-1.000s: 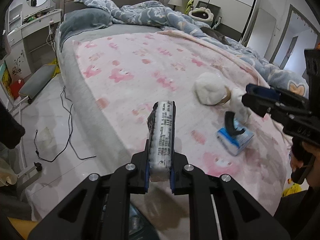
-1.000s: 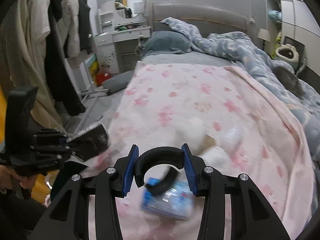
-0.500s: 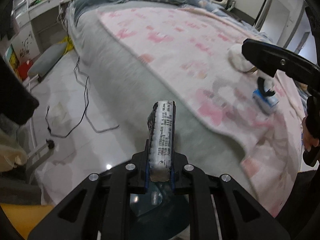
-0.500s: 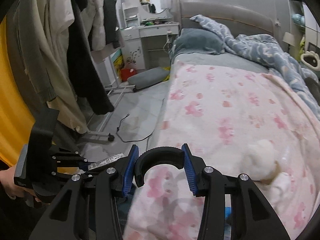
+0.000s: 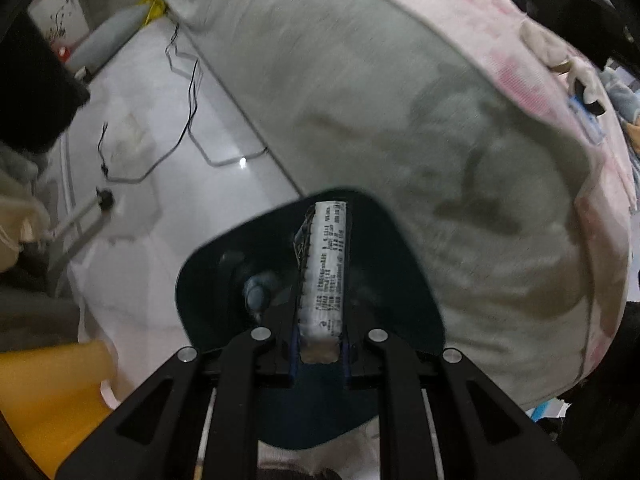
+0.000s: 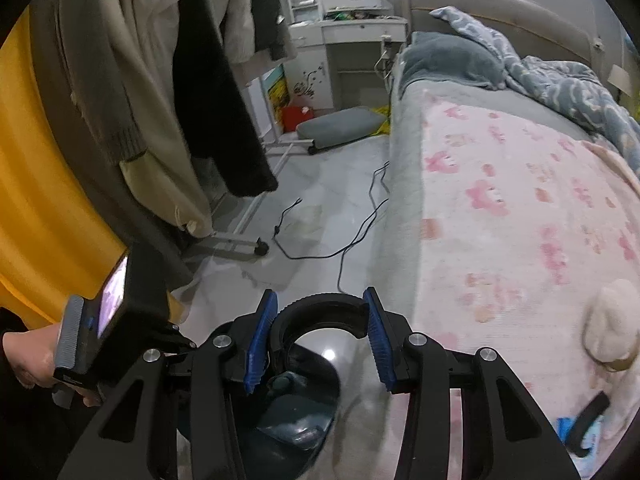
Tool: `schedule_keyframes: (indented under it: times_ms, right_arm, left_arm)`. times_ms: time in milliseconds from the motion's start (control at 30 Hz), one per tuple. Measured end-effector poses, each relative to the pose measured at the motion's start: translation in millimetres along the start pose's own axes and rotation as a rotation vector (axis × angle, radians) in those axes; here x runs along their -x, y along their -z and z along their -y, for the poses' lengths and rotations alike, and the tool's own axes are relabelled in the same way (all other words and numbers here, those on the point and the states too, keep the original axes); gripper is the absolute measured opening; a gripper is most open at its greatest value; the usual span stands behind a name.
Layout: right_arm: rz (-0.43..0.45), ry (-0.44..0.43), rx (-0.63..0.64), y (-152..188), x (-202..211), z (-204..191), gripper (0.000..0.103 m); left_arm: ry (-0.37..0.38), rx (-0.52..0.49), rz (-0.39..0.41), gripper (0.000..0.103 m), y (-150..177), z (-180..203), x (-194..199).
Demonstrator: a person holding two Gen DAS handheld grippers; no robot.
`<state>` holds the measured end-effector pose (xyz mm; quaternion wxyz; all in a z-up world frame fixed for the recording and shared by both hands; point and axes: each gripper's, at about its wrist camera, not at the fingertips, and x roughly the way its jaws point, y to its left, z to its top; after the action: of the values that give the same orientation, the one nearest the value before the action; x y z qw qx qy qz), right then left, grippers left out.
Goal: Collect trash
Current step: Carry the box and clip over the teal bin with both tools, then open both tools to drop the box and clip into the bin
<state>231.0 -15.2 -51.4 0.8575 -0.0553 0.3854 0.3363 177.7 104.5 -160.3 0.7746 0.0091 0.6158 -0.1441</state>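
Note:
My left gripper [image 5: 320, 354] is shut on a white printed wrapper [image 5: 328, 268] and holds it over the open dark blue trash bin [image 5: 224, 248] on the floor beside the bed. Some trash lies in the bin. My right gripper [image 6: 318, 350] is shut on a black curved ring piece [image 6: 320, 308] and hovers above the same bin [image 6: 296, 424]. A white crumpled wad [image 6: 612, 320], a blue packet [image 6: 568, 428] and a black curved strip [image 6: 588, 416] lie on the pink bedspread [image 6: 520, 208]. The left gripper body [image 6: 116, 320] shows in the right wrist view.
Black cables [image 6: 352, 232] trail over the pale tiled floor. Clothes [image 6: 160, 80] hang on a rack at left, its wheeled base [image 6: 240, 244] on the floor. A grey cushion [image 6: 340, 124], a red box [image 6: 294, 116] and a white dresser [image 6: 344, 40] stand further back.
Both grippers swung left and down from the bed toward the floor. The trash bin has come into view under them. The wrapper and the ring piece stay gripped.

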Motion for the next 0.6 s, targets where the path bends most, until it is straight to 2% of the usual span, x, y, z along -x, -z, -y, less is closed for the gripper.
schedule_keyframes:
  times_ms: [400,600]
  right_arm:
    - [-0.075,-0.035,0.034,-4.3,-40.9,-38.9,0.045]
    - [-0.132,-0.040,0.043,-5.0,-68.3,-48.3,0.045]
  left_arm:
    - [0.006,0.018,-0.125,0.019,38.7,-30.5,-23.6]
    - [0.019,0.037,-0.110,0.046,44.7,-43.6,-17.7]
